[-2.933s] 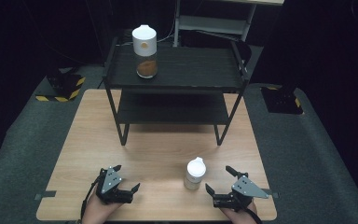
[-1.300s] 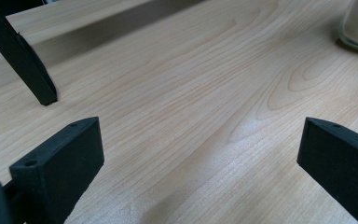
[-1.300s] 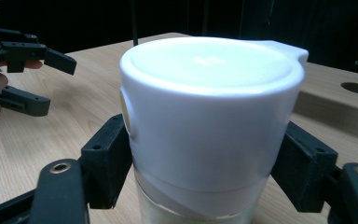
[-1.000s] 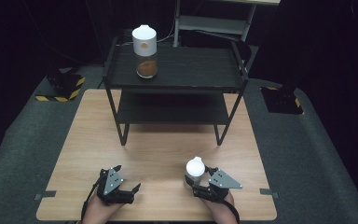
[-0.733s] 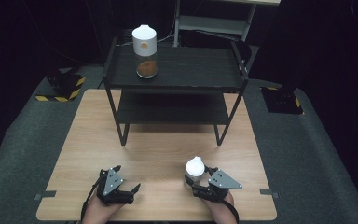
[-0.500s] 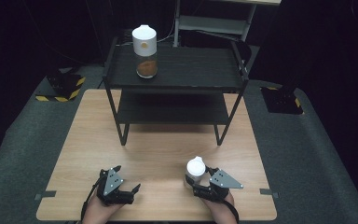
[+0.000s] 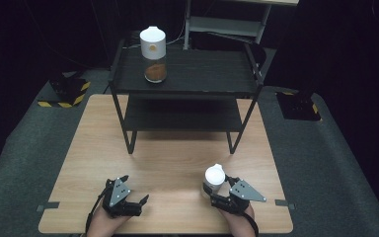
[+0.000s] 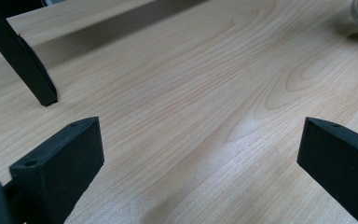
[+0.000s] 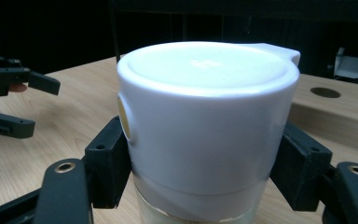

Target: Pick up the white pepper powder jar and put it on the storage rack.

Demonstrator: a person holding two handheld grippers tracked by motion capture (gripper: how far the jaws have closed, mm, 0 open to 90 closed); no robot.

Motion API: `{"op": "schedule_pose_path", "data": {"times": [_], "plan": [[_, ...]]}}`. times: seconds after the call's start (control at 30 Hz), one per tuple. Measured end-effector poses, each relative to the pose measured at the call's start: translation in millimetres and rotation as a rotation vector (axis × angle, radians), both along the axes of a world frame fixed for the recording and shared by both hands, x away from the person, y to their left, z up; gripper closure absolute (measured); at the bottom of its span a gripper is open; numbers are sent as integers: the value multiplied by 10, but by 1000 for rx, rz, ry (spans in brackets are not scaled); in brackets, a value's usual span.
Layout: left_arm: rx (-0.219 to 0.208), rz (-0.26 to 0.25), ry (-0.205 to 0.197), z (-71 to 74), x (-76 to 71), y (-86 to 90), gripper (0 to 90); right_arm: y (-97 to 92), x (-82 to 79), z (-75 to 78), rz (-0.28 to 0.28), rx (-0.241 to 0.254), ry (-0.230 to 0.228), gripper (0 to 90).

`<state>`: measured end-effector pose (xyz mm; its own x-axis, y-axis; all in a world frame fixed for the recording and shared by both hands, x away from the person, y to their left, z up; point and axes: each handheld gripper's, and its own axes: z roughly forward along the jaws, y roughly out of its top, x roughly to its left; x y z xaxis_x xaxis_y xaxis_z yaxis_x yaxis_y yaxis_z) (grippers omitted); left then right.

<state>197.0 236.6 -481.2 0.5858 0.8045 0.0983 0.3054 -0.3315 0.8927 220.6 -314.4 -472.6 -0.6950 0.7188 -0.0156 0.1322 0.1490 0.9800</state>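
Note:
A small clear jar with a white lid (image 7: 214,176) stands near the table's front right. In the right gripper view the jar (image 9: 205,116) sits between the jaws, whose pads press on both sides just under the lid. My right gripper (image 7: 217,187) is shut on it. At the front left my left gripper (image 7: 135,189) rests low over the wood, open with nothing between its jaws (image 8: 200,144). The left gripper (image 9: 44,107) also shows at the left edge of the right gripper view.
A black two-level rack (image 7: 202,85) stands across the back of the wooden table (image 7: 177,158). A taller white-lidded jar (image 7: 153,54) with brown contents stands on its top level, at the left. One rack leg (image 8: 23,60) rises ahead of the left gripper.
The right gripper has come in from the right and closed on the small jar. Over the last second the jar has barely shifted. The left gripper has kept still.

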Motion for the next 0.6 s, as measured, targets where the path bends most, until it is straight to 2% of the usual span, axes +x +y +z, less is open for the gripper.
{"op": "schedule_pose_path", "data": {"times": [0.13, 0.4, 0.6], "plan": [[-4, -4, 2, 0, 6, 12, 6, -51, -52, 89, -21, -4, -20, 301], [-3, -4, 8, 7, 17, 10, 7, -122, -70, 239, -49, -13, -29, 301], [-13, -10, 15, 6, 16, 32, 6, -131, -68, 419, -73, -13, -47, 300]]}}
